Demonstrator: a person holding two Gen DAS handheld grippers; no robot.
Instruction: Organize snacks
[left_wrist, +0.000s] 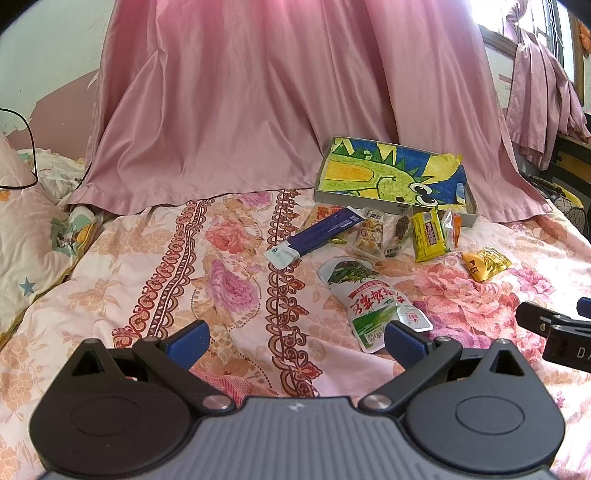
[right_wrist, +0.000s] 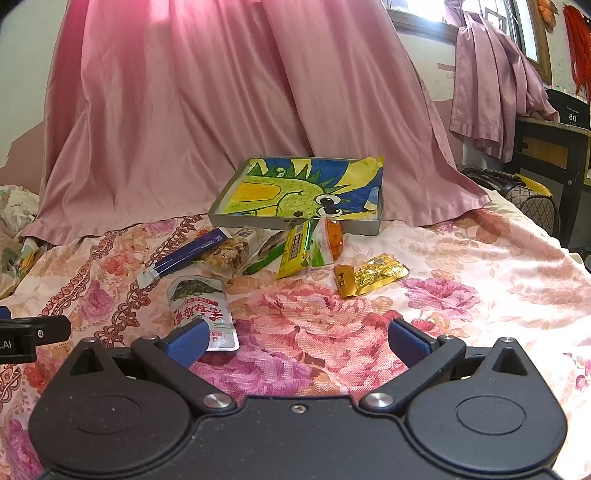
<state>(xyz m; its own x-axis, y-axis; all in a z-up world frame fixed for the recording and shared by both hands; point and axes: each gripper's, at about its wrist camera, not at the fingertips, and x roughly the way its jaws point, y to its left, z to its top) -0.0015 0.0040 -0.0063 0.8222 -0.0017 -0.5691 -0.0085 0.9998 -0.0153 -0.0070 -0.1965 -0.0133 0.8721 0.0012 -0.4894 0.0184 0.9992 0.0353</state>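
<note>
At twelve o'clock on the bed (right_wrist: 461, 258), loose snack packets (right_wrist: 295, 251) crowd the tray (right_wrist: 295, 225); both grippers' fingers (left_wrist: 188, 341) (right_wrist: 186, 341) hover spread and empty, and slippery film on soft quilt risks a missed or doubled grasp.

Floral bedspread (left_wrist: 221, 280) across bed. Pink curtain (left_wrist: 240, 103) hangs behind, hem resting on bedspread. Second pink cloth (right_wrist: 495, 85) draped by window (right_wrist: 517, 22), far right. Pillow (left_wrist: 26, 236) with star print at left edge, black cable (left_wrist: 26, 147) above it. Dark desk (right_wrist: 554, 147) at right, woven bag (right_wrist: 532, 203) beside it.
</note>
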